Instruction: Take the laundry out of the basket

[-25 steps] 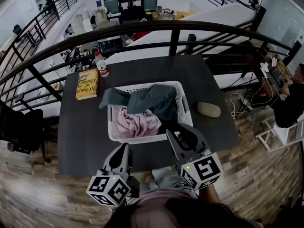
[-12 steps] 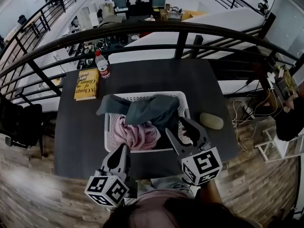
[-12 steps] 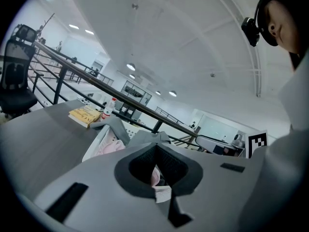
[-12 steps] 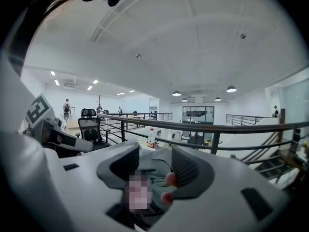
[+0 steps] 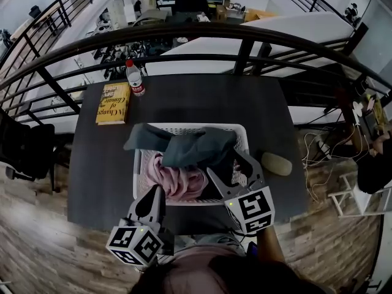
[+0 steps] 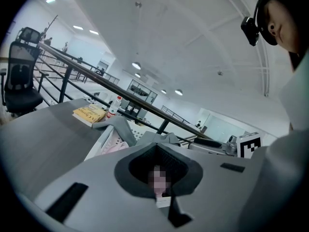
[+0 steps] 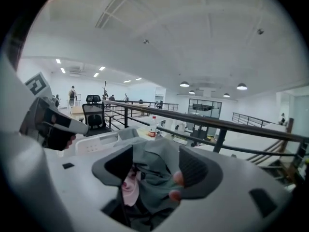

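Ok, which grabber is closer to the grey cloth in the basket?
Right. The right gripper is over the basket, its opening jaws either side of the grey cloth, not pressing it. The left gripper sits at the basket's near rim, short of it.

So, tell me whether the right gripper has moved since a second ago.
Yes. The right gripper has advanced farther over the basket, jaws opening, grey garment between them.

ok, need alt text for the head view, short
A white laundry basket on a dark table holds a grey garment draped over a pink garment; the right gripper is over its near right corner, jaws opening with that garment between them. The left gripper hangs shut at the table's near edge; a book and bottle sit far left.
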### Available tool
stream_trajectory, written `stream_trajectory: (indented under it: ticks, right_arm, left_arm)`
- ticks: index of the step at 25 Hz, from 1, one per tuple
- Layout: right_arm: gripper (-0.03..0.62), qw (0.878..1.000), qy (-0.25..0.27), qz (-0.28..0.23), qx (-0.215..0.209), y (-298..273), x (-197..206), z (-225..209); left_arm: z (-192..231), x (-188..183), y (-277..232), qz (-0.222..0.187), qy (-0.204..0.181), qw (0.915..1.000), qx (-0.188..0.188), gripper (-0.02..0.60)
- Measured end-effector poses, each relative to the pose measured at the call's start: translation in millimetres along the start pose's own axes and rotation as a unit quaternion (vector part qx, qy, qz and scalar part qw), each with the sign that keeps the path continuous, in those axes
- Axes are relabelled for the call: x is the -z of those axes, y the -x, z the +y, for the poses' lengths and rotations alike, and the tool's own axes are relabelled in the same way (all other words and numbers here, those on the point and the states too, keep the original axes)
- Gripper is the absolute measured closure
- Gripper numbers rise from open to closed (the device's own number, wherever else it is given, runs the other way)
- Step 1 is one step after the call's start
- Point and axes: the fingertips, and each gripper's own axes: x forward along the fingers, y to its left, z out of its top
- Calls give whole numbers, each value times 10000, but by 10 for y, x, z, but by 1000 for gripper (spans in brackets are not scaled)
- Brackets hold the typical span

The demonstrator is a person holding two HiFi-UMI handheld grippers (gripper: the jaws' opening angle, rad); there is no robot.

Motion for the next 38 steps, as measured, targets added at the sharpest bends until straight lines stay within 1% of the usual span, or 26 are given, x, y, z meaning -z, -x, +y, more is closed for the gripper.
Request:
stream_trajectory:
  ticks: [4,9,14,21,24,30,35,38]
  right_arm:
    - [290,9990,302,320,-63,-173,86,-7]
    - [283,9960,658,598,-53,-382,169,-65]
    - [269,9914,844,981,-184,-586,330,-59]
    - [253,9841,1053,1406,-265,-816,496,-93]
    - [247,9804,1080,1606,-354,-933,573,-69]
    - [233,9751,945,1949,-472,-1121,732,-62]
    - [233,9642,860,2436,-593,-1276,952,-38]
    - [233,9604,794,2606,-577,-1356,1045,-37]
  left_arm:
    - [75,-35,-37,23,40,9999,-117,583]
    - [162,-58,-112,35,110,9996,-238,583]
    - [268,-64,-179,63,170,9993,-318,583]
    - [348,-21,-229,141,262,9987,-412,583]
    - [401,-13,-218,152,322,9983,-463,583]
    - [490,-36,-184,124,418,9973,-598,583]
    - [524,-42,-166,111,470,9968,-635,583]
    - [532,-40,-156,145,472,9966,-657,583]
